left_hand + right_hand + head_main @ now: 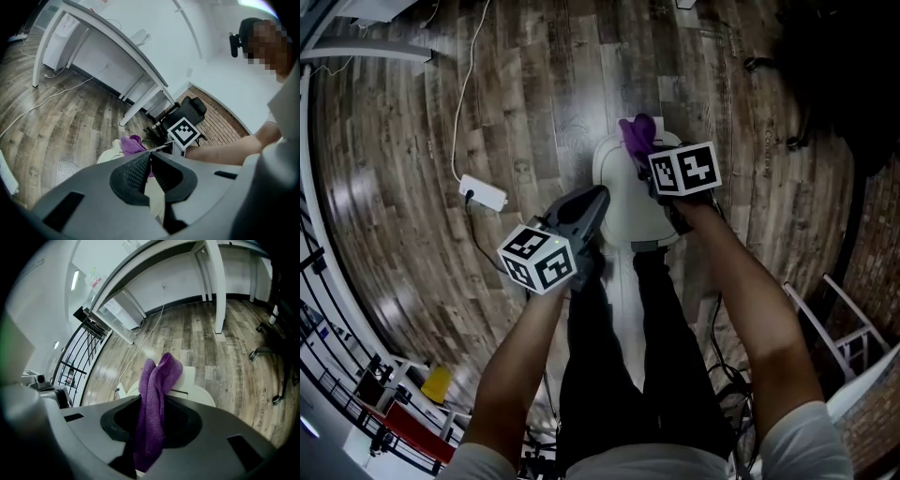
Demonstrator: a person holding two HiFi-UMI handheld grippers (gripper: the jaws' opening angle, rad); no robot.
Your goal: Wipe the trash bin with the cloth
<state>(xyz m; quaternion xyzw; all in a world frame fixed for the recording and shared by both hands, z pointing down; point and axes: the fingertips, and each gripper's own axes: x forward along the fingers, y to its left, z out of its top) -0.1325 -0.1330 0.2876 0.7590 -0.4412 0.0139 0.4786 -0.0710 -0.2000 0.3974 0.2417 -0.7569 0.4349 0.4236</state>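
A cream trash bin [623, 192] stands on the wood floor in front of the person's feet. My right gripper [645, 150] is over the bin's far lid edge, shut on a purple cloth [637, 134]. In the right gripper view the purple cloth [157, 394] sticks up between the jaws above the bin lid [199, 392]. My left gripper [598, 199] hovers over the bin's left side, jaws shut with nothing in them. The left gripper view shows its closed fingertips [150, 157], with the cloth [133, 144] and the bin [110, 153] beyond.
A white power strip [483, 192] with its cable lies on the floor left of the bin. White desk legs [218, 287] and a black office chair [187, 112] stand around. Cables lie by the person's right foot [727, 375].
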